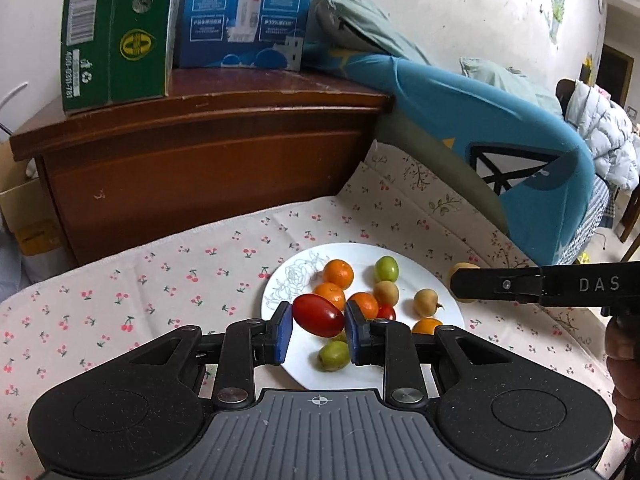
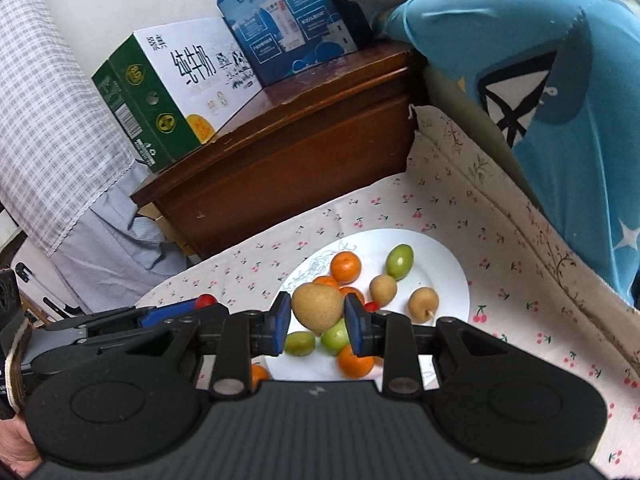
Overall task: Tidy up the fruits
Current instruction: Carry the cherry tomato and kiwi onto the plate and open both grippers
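Observation:
A white plate (image 1: 400, 252) on the cherry-print cloth holds several small fruits: oranges (image 1: 338, 273), green ones (image 1: 386, 268), tan pears (image 1: 426, 302). My left gripper (image 1: 318, 330) is shut on a red tomato (image 1: 318, 315) just above the plate's near side. My right gripper (image 2: 317, 326) is shut on a tan pear (image 2: 317, 307) above the same plate (image 2: 448, 264). The right gripper also shows in the left wrist view (image 1: 464, 283) at the plate's right edge, and the left gripper shows in the right wrist view (image 2: 188, 310) at the left with the tomato (image 2: 207, 300).
A brown wooden cabinet (image 1: 200, 152) stands behind the table with a green milk carton box (image 1: 116, 32) and a blue box (image 1: 248, 12) on top. A blue cloth-covered chair (image 1: 500, 128) rises to the right. An orange (image 2: 259, 374) lies beside the plate's near left rim.

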Demonstrator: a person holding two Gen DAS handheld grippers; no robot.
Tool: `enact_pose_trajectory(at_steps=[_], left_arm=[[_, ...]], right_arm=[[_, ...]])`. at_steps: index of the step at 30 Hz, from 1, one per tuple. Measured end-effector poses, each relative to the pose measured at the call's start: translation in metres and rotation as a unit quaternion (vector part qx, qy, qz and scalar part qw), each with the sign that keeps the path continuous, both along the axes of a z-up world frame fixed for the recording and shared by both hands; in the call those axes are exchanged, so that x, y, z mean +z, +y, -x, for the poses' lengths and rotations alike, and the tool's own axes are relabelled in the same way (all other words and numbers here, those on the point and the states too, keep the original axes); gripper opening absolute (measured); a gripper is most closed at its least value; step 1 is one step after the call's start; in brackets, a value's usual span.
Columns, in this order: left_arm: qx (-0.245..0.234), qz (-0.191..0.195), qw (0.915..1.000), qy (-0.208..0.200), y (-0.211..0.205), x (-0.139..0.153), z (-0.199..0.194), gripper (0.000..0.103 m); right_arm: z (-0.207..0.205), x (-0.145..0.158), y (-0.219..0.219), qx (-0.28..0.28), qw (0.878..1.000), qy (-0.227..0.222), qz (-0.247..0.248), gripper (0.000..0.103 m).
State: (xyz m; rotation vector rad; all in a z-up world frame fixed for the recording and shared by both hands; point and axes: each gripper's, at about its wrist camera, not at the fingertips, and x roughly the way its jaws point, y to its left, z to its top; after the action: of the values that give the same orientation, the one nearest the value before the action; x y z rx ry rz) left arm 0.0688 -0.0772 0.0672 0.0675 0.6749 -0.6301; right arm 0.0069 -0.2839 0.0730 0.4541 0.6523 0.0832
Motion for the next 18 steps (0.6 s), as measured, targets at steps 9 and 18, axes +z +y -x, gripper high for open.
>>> enact_pose_trajectory(at_steps=[9,18], left_arm=[[0.004,-0.011,0.9994,0.033,-0.016,-0.021,-0.025,0.025],[0.000,-0.012,0.9984,0.055,-0.029,-0.035,-0.039,0.025]], right_arm=[[-0.016,-0.018,-0.007,-0.015,0.999,0.033,-0.002,0.029],[-0.030,-0.033,-0.010,-0.022,0.998,0.055,0.004,0.029]])
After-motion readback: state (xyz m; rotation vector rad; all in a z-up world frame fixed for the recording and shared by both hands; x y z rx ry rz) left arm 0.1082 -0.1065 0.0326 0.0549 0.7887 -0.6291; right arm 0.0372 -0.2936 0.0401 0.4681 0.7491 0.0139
